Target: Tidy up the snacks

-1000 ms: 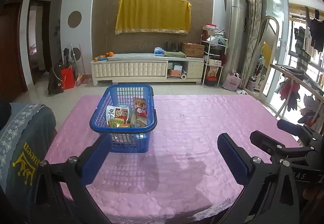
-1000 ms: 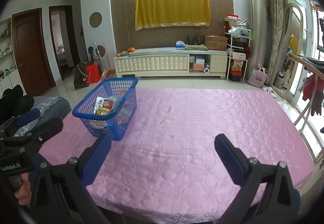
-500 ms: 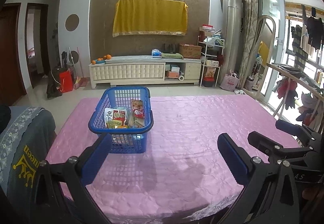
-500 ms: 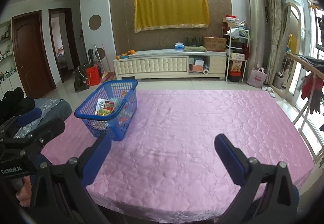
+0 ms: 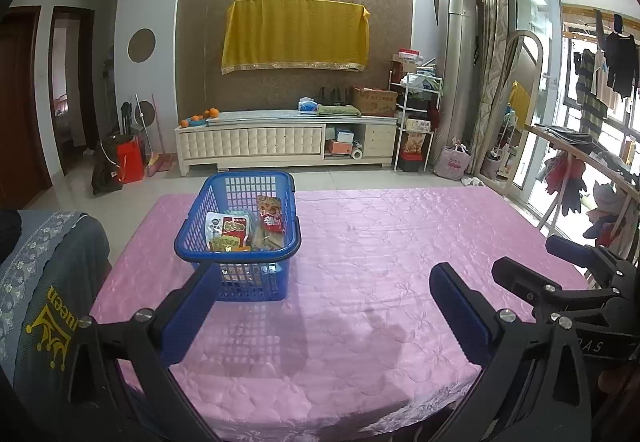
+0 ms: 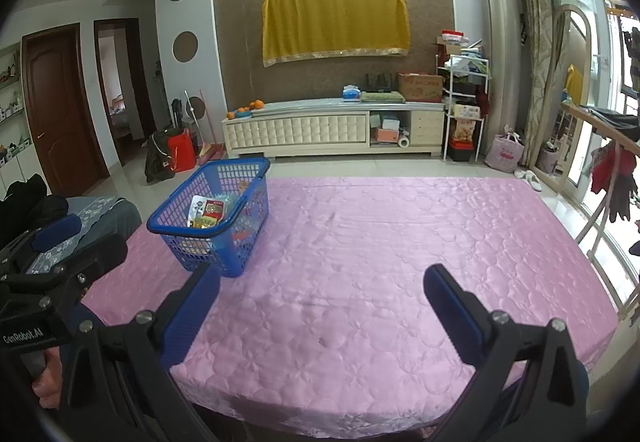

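Note:
A blue plastic basket (image 5: 240,242) stands on the pink-covered table (image 5: 380,262), left of centre; it also shows in the right wrist view (image 6: 216,214). Several snack packets (image 5: 244,228) lie inside it, also seen in the right wrist view (image 6: 208,212). My left gripper (image 5: 320,302) is open and empty, held back near the table's front edge, short of the basket. My right gripper (image 6: 320,302) is open and empty over the front middle of the table. The right gripper's body appears at the right of the left wrist view (image 5: 560,290).
A chair with a grey cover (image 5: 36,282) stands at the table's left side. Beyond the table are a white TV cabinet (image 5: 280,138), a shelf rack (image 5: 416,122) and a drying rack (image 5: 580,170) on the right.
Both grippers have drawn back and risen slightly; the basket sits a little farther away in both views. Both stay open and empty.

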Motion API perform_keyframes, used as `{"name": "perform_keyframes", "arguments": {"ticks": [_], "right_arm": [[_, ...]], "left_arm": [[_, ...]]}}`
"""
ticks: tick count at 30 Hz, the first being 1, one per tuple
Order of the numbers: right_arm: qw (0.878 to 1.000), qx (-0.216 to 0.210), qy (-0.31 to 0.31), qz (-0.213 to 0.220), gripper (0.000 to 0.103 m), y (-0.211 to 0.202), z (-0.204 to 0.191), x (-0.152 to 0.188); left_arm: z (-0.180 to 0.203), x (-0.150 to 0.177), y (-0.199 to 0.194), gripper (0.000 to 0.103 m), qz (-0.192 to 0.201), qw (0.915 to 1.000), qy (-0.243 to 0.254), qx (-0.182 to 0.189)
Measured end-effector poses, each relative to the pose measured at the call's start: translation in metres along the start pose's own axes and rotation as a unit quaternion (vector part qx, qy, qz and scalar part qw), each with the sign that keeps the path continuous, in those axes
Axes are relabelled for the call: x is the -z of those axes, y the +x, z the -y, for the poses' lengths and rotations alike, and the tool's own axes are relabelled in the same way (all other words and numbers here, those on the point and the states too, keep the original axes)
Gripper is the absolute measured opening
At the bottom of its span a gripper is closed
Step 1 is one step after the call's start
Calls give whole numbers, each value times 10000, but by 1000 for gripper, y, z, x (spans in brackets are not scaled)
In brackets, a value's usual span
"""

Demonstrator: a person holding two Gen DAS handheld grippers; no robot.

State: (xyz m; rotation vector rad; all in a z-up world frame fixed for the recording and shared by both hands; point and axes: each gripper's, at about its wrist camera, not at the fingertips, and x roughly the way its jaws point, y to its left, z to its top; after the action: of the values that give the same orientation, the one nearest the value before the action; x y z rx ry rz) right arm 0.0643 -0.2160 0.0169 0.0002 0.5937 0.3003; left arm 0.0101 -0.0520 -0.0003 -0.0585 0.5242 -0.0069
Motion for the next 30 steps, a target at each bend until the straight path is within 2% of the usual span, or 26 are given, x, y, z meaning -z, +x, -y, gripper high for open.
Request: {"name": "perform_keyframes", "arguments": {"ticks": [30], "right_arm": [[10000, -26, 3, -69, 103, -2, -1, -1]], "left_arm": [[4, 2, -2, 103, -30, 9999, 78, 94]]}}
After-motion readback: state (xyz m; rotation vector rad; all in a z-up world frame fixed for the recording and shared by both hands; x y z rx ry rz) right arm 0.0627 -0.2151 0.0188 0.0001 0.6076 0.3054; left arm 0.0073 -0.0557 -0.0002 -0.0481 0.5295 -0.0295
